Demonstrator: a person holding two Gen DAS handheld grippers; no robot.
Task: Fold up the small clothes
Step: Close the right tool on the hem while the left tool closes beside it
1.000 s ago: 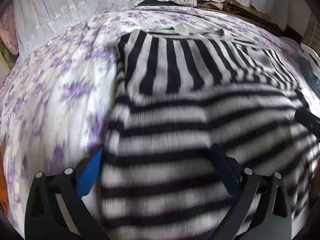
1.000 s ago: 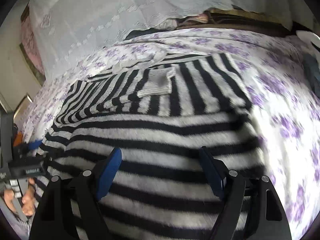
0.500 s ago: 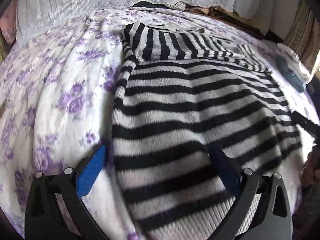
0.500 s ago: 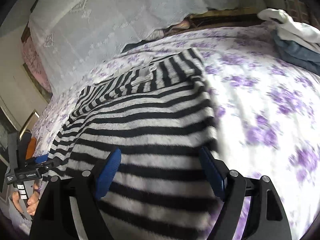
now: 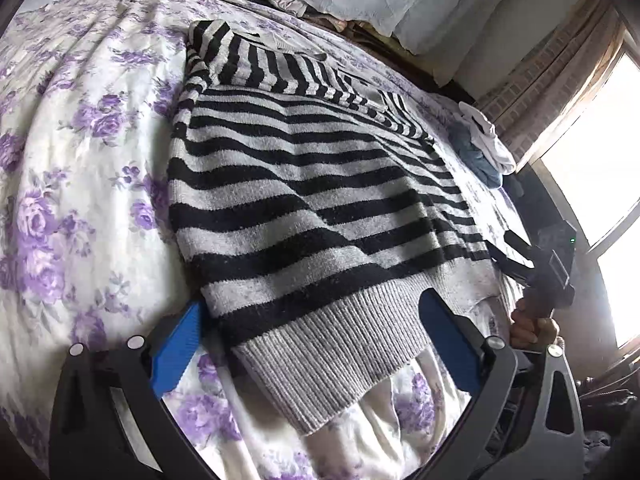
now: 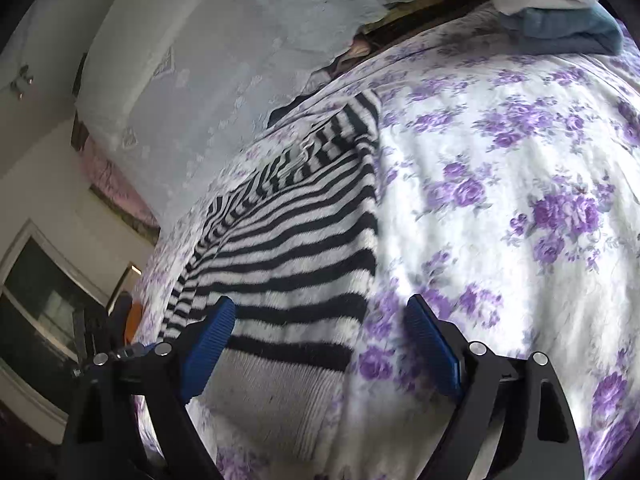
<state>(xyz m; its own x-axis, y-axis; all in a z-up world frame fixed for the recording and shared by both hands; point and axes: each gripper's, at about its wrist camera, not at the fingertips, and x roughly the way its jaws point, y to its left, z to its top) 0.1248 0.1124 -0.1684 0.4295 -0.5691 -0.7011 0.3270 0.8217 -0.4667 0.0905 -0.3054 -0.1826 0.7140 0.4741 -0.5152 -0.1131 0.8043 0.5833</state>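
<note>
We are viewing striped sweater [image 5: 304, 184] lying flat on floral bed cover [image 5: 80, 152], sleeves folded across upper part, grey ribbed hem [image 5: 344, 344] nearest us. We are holding left claw [image 5: 308, 344] wide, hem lying between pads, pads not pressing. We are holding right claw [image 6: 320, 348] wide, jaws having just been opening; sweater's right hem corner lying between them, ungripped. Pile of white and blue clothes [image 6: 560, 12] sitting well apart at far right of bed.
</note>
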